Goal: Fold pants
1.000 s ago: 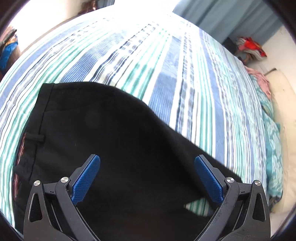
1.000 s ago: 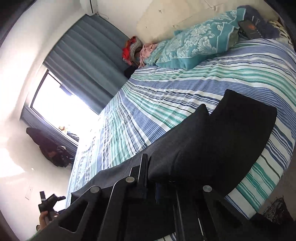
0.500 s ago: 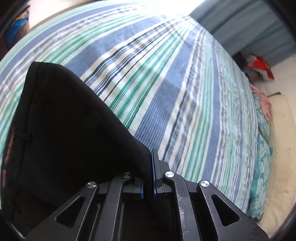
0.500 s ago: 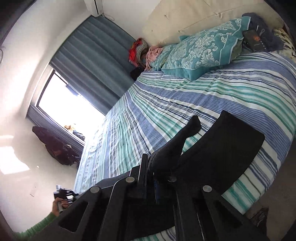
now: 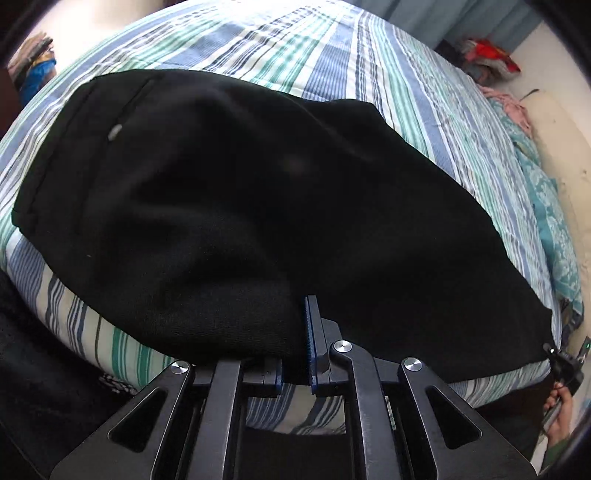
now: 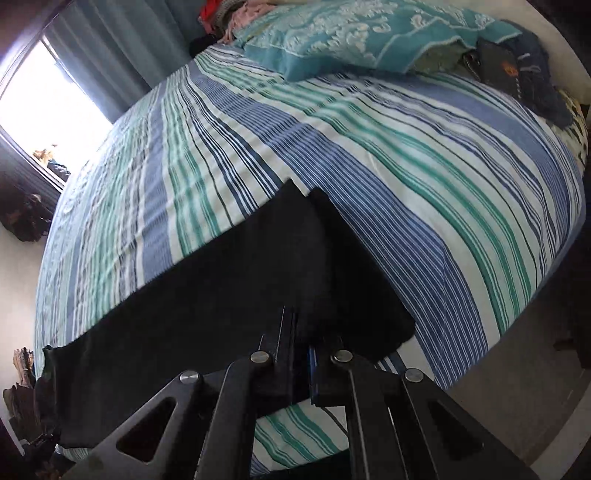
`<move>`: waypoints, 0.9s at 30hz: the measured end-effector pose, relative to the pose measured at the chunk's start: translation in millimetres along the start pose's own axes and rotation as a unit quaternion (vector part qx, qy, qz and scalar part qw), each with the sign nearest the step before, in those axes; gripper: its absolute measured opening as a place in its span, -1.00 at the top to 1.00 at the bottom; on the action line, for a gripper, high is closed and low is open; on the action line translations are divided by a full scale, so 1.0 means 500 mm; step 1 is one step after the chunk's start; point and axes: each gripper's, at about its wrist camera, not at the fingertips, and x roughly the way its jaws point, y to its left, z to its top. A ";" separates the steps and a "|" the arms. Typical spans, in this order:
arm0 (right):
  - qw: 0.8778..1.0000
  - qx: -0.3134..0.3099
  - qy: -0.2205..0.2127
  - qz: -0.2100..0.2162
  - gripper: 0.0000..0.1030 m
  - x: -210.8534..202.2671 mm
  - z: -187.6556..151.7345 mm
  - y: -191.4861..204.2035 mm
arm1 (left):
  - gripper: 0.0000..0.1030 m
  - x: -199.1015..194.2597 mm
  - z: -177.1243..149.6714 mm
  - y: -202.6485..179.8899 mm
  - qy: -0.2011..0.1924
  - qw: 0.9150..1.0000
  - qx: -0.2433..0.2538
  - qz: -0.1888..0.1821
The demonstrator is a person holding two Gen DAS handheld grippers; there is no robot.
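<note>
Black pants (image 5: 258,206) lie spread along the near edge of a bed with a blue, green and white striped cover (image 5: 332,59). The waistband is at the left in the left wrist view. My left gripper (image 5: 295,347) is shut on a fold of the pants near the bed's edge. In the right wrist view the pants (image 6: 221,288) stretch left from my right gripper (image 6: 301,347), which is shut on the leg end. The other gripper shows small at the far right of the left wrist view (image 5: 565,365).
Teal patterned pillows (image 6: 351,33) and dark items (image 6: 517,70) lie at the head of the bed. Clothes (image 5: 487,59) are piled by the grey curtain (image 6: 122,62). A bright window (image 6: 48,107) is at the left. Floor (image 6: 517,406) lies beside the bed.
Both grippers have come down with the pants toward the bed's near edge. The lifted cloth now lies flatter and more spread on the cover. The left gripper was open a second ago and has shut.
</note>
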 end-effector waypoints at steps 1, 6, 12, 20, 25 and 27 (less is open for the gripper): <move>1.000 0.007 0.003 0.001 0.88 0.005 -0.007 -0.009 | 0.83 -0.001 0.002 -0.005 0.001 1.000 0.006 0.001; 1.000 -0.011 0.002 -0.015 0.88 0.009 -0.013 -0.005 | 0.83 0.008 0.010 -0.018 0.001 1.000 0.014 0.011; 0.999 -0.025 -0.009 -0.031 0.88 0.003 -0.019 0.002 | 0.82 0.012 0.002 -0.030 -0.011 0.999 0.027 0.018; 0.998 -0.014 -0.022 -0.064 0.88 -0.009 -0.027 0.003 | 0.82 0.032 -0.003 -0.065 -0.012 0.998 0.045 0.034; 0.996 -0.013 -0.016 -0.084 0.78 0.003 -0.024 0.006 | 0.67 0.034 0.007 -0.086 0.002 0.998 0.054 0.033; 0.996 -0.011 -0.016 -0.084 0.35 -0.004 -0.025 0.010 | 0.27 0.015 0.001 -0.082 0.021 0.998 0.054 0.034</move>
